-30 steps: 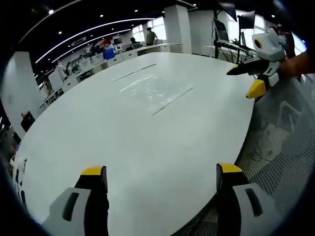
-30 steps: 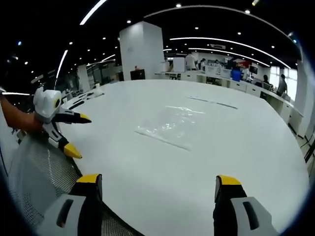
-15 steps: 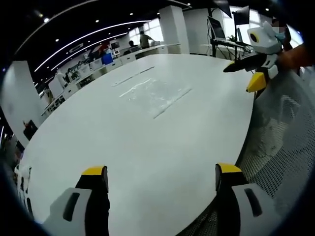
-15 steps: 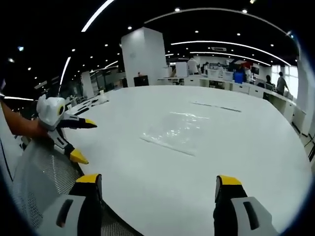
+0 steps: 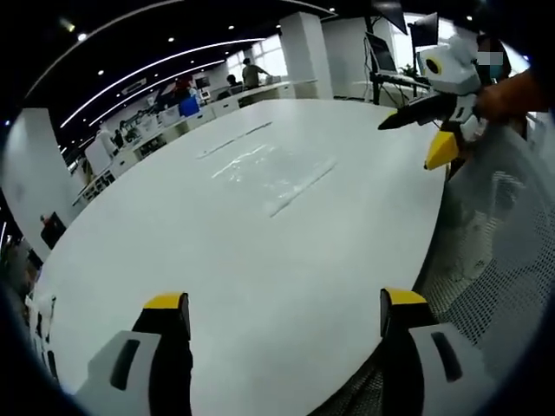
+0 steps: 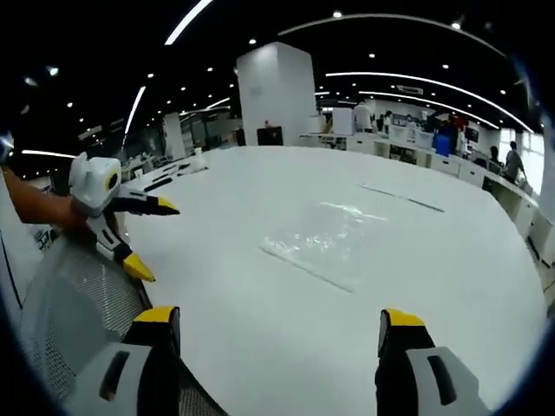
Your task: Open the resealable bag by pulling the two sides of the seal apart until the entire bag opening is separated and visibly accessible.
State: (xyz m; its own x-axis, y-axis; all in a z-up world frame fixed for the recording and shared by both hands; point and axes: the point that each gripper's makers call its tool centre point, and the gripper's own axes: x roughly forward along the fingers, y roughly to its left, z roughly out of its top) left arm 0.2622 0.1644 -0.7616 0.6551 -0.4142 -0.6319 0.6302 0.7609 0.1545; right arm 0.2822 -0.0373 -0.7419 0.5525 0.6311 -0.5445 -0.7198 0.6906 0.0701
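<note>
Left gripper view: own jaws of left gripper (image 5: pixel 283 312) set wide, empty, low over near edge of white table (image 5: pixel 217 260). Resealable bag (image 5: pixel 273 169) flat and clear out in mid-table, well apart from both tools, seal strip along its near side appearing unbroken. Right gripper (image 5: pixel 425 130) entering from the right, above table rim beside mesh chair back (image 5: pixel 494 251), jaws spread, nothing between them. Right gripper view: own jaws (image 6: pixel 273 321) likewise wide and empty; bag (image 6: pixel 334 243) ahead, left gripper (image 6: pixel 152 238) at left by chair mesh (image 6: pixel 78 303). Against the frames half a second and a second back: bag sits somewhat lower and nearer in right gripper view, right tool slightly further in over the table in left gripper view; bag itself not shifted on the surface, whole picture drift consistent with hands moving. Judged: approach phase only, seal untouched, opening not started; both tools yet to reach the seal edge.
</note>
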